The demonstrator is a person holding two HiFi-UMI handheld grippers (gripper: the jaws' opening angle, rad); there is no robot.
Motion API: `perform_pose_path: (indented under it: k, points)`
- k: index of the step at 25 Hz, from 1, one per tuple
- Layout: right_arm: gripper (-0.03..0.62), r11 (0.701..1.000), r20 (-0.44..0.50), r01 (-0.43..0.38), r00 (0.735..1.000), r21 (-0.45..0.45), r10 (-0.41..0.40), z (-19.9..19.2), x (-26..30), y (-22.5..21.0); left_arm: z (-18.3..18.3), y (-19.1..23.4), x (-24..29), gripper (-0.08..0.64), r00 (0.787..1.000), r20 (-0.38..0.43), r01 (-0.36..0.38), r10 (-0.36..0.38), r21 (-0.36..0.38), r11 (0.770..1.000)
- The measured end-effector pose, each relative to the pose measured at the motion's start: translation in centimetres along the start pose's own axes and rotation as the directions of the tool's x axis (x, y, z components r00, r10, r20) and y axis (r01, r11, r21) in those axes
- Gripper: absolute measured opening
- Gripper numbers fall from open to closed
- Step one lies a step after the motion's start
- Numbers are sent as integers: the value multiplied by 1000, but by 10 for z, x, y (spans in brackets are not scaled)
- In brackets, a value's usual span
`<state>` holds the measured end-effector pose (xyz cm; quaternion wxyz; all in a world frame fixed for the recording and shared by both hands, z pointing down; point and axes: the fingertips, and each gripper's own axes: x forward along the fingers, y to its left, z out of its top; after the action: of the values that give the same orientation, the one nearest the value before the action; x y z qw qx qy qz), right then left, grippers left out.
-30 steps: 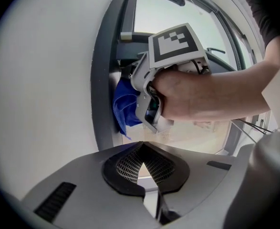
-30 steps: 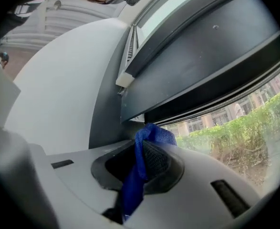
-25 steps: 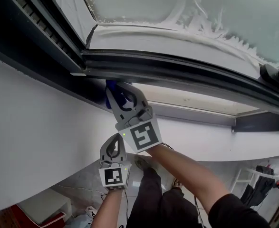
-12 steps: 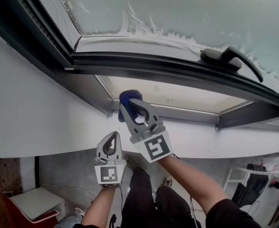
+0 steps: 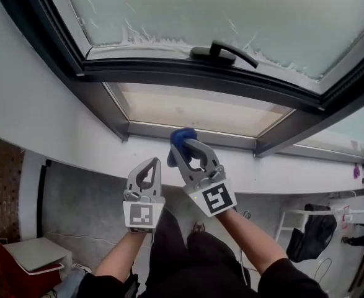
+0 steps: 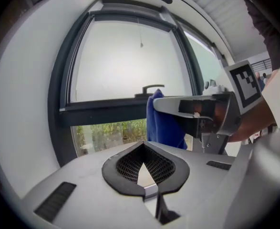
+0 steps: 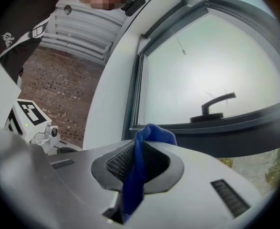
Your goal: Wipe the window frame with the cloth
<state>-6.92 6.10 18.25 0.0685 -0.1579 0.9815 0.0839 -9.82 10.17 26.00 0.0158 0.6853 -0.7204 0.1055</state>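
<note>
The bunched blue cloth [image 5: 182,133], pinched in the right gripper [image 5: 185,146], sits at the lower rail of the dark grey window frame [image 5: 231,140].

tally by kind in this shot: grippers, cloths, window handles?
Grippers: 2 (left gripper, right gripper)
Blue cloth: 1
Window handle: 1
Total: 4

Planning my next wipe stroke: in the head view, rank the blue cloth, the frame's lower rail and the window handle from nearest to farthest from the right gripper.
1. The blue cloth: pinched in the jaws of the right gripper, at their tip.
2. The lower rail: just beyond the cloth, running left to right.
3. The window handle: farthest, high above the rail.
</note>
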Motion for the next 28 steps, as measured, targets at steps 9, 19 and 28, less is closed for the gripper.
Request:
perform_pose_path:
  k: [9, 19, 28]
  points:
    - [26, 1000, -67, 4, 998, -26, -6, 38, -124, 13, 55, -103, -53, 3, 997, 57, 55, -57, 31, 998]
    - [26, 1000, -78, -19, 997, 4, 19, 62, -181, 62, 68, -127, -107, 3, 991, 53, 120, -121, 14, 993]
    - [26, 1000, -169, 16, 986, 19, -12, 54, -196, 113, 66, -127, -142, 3, 968, 85, 233, -237, 54, 971]
